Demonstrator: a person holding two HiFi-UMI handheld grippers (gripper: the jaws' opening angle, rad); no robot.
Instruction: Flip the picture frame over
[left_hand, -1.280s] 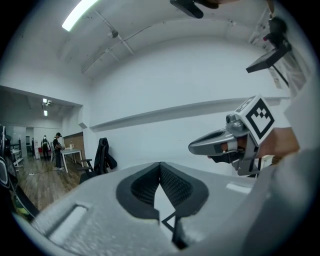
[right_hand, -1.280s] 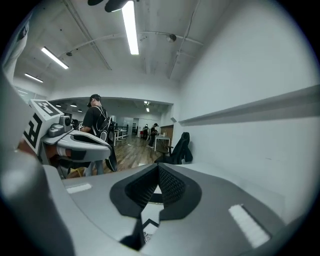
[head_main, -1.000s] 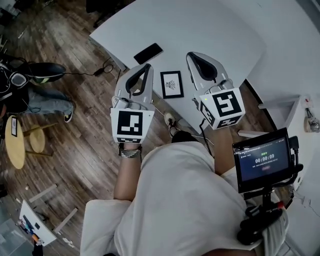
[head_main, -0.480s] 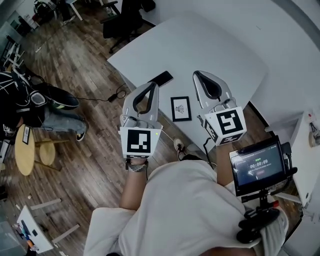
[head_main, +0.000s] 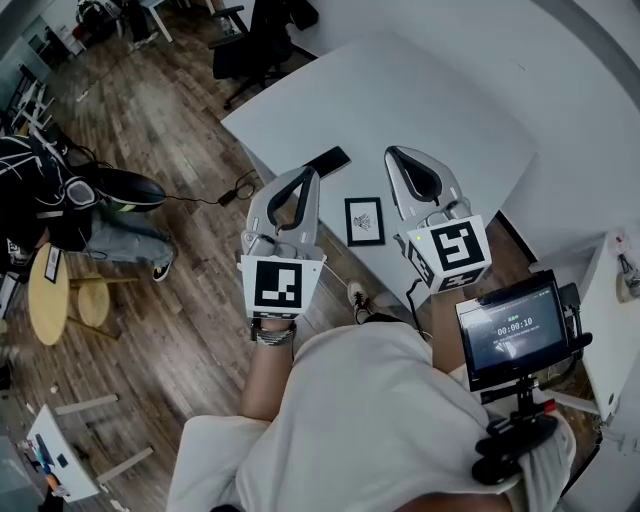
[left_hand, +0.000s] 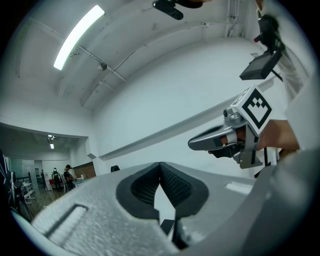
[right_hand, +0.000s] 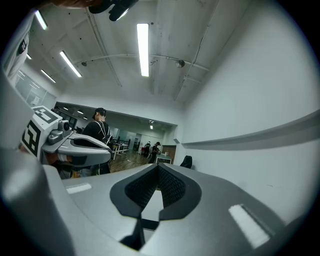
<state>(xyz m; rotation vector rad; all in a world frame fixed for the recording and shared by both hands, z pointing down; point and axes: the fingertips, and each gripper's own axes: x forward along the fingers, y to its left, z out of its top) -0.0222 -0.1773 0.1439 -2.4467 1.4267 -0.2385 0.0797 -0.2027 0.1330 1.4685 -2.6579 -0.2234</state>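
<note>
- While the last second went by, the frame (head_main: 364, 221) kept its place on the table (head_main: 420, 90). It lies flat close to the near edge, drawing side up, with a phone (head_main: 327, 162) just beyond it to the far left.
- Both claws have kept flanking it, the left claw (head_main: 307, 174) on its left and the right claw (head_main: 393, 154) on its right. They seem to sit a little higher over the table than a second ago. Over the last half second hardly anything has shifted.
- Neither claw touches the frame. Both hang in the air apart from it, pointing level toward the far wall.
- Left claw: its jaws are pressed together, pad against pad, with nothing between them. Its own view shows only the wall, the room and the right claw alongside.
- Right claw: its jaws are likewise fully closed and empty. Its own view shows the room and the left claw alongside.
- For the task, a frame lying drawing side up fits two stages. It may be due to go face down, or it may have lain face down and now be turned over. Nothing here settles which.
</note>
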